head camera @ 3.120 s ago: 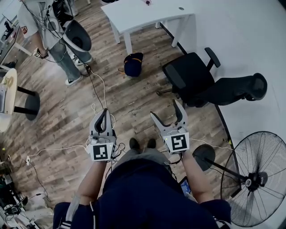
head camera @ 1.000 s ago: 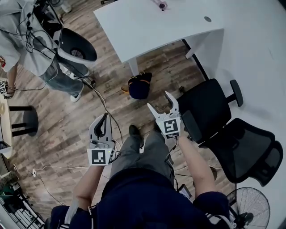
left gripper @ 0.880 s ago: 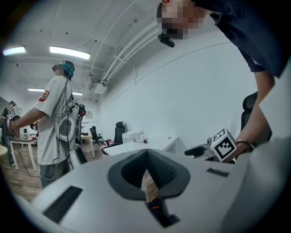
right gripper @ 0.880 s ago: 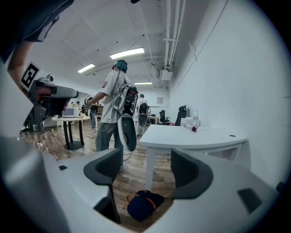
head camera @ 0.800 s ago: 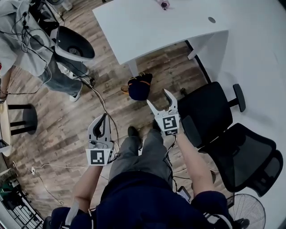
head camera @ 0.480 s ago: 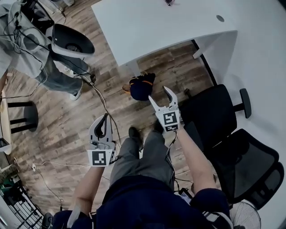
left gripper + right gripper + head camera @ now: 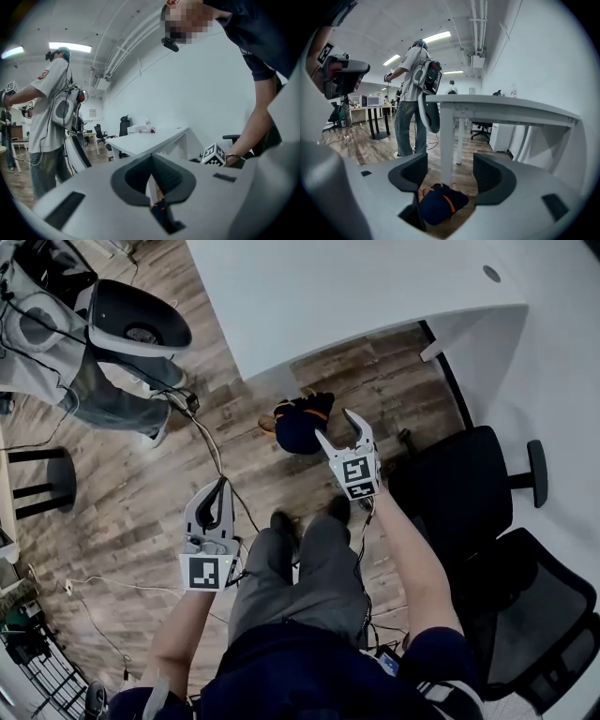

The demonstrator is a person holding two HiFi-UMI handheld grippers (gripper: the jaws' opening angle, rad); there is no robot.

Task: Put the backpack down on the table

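Note:
The backpack, dark navy with orange trim, lies on the wood floor beside the leg of the white table. In the head view my right gripper is stretched out just right of it, open with nothing between the jaws. The right gripper view frames the backpack low between the two open jaws, still beyond them, with the table leg right behind it. My left gripper hangs back over the floor to the left of my legs, shut and empty.
Two black office chairs stand close on the right. Another person wearing gear stands at the left, and cables trail across the floor. A round stool base is at the far left.
Both grippers have sunk lower. The right one has reached forward until it is beside the backpack, and its jaws have narrowed a little. The table now fills more of the head view.

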